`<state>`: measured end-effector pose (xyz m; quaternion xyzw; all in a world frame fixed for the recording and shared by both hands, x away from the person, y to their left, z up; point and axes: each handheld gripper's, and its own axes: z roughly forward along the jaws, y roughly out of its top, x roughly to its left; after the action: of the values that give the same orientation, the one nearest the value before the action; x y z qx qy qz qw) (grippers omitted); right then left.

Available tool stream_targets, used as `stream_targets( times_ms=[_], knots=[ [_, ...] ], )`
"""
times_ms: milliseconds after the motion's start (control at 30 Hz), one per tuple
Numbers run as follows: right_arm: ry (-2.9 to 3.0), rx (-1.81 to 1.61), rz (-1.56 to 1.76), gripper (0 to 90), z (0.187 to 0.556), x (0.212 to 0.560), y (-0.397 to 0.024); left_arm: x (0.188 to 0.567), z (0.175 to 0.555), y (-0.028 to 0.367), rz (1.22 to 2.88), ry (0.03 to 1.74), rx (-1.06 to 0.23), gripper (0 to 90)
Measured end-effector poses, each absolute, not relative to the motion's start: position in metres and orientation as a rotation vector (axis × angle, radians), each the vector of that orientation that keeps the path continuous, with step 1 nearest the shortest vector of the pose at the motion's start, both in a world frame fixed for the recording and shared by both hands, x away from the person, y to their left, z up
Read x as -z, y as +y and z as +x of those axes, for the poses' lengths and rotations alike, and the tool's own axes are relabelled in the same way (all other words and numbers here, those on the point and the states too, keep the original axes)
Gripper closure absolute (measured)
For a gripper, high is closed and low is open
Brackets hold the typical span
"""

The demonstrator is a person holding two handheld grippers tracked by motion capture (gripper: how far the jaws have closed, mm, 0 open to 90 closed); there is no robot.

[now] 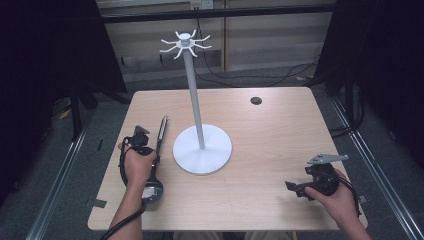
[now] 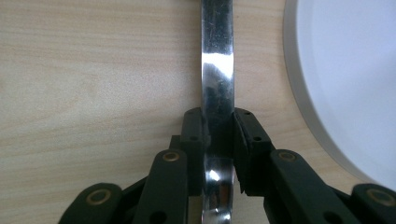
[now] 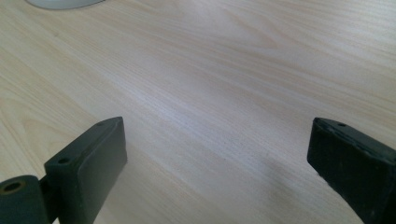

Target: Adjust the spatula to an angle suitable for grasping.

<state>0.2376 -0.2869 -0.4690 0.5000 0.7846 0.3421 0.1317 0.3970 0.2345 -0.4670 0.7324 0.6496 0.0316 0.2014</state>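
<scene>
At about eight o'clock on the table [image 1: 280, 125], the left gripper [image 1: 141, 134] lay low over a metal ladle [image 1: 160, 145]; its jaws were clamped on the flat steel handle, one pad on each edge, as the left gripper view [image 2: 217, 135] made plain; the ladle [image 2: 217, 84] still rested on the wood, its handle running toward eleven o'clock and its bowl near the person's left wrist at about seven. Just to the right, near the table's centre, stood a white stand [image 1: 200, 145] with a round base, a tall post and a ring of hooks at the top; in the left gripper view its base [image 2: 345, 79] lay close beside the handle but apart from it. Farther right, at about four o'clock, the right gripper [image 1: 295, 189] hovered over bare wood; its jaws stood wide apart with nothing between them [image 3: 217, 163].

To do the lift well, I judged the grip should stay firm, since polished steel slips; the handle should rise level first, so the bowl clears the table; the swing toward the hooks should pass wide of the post; the idle gripper could steady the base.
</scene>
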Motion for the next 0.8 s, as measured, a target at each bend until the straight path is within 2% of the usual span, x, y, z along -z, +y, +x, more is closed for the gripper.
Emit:
stream_targets(
  times_ms=[800],
  knots=[
    [2.27, -1.004, 1.455, 4.2, 0.237, 0.468, -0.284, 0.428, 0.377, 0.239, 1.92, 1.649, -0.13, 76.0]
  ],
)
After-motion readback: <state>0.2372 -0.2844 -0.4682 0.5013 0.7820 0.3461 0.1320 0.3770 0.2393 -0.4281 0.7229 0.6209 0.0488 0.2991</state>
